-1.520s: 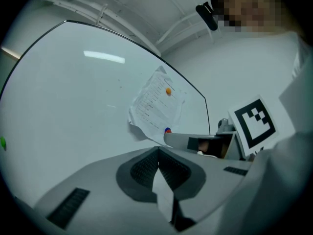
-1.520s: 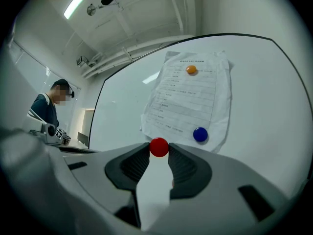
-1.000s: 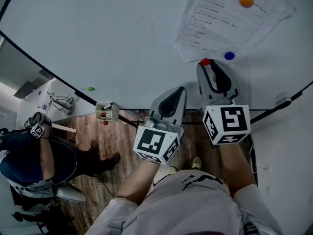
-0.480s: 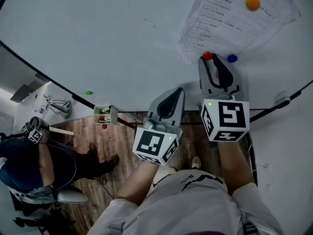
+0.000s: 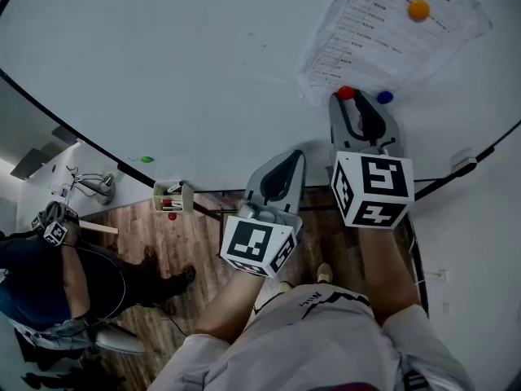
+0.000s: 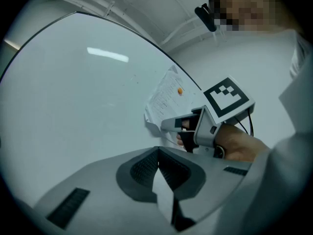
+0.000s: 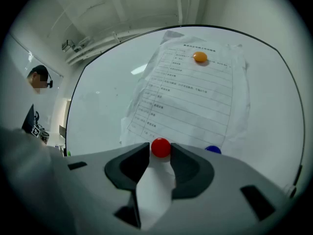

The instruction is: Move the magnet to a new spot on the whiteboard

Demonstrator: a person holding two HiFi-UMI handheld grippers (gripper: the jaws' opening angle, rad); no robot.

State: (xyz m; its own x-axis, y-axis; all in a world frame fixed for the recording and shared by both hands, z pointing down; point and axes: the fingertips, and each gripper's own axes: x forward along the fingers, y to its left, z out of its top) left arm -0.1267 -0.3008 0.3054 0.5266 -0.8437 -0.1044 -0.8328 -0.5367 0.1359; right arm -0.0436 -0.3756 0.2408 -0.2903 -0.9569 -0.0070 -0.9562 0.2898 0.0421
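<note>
A red round magnet [image 5: 346,93] [image 7: 161,147] sits on the whiteboard [image 5: 203,55] at the lower corner of a printed paper sheet [image 5: 391,31] [image 7: 195,97]. My right gripper [image 5: 348,101] [image 7: 160,151] is at the board, its two pads pressed on either side of the red magnet. My left gripper [image 5: 298,155] [image 6: 157,150] hangs lower and to the left, near the board's bottom edge, shut with nothing between its pads. From the left gripper view, the right gripper [image 6: 168,125] points at the sheet.
A blue magnet [image 5: 384,98] [image 7: 213,150] sits just right of the red one, and an orange magnet [image 5: 418,9] [image 7: 199,57] pins the sheet's top. A green magnet [image 5: 146,160] and a small pen box [image 5: 172,195] lie along the board's lower edge. A person [image 5: 49,275] sits at the far left.
The red magnet has shifted slightly up relative to the blue one, with the right gripper around it. The left gripper has barely moved.
</note>
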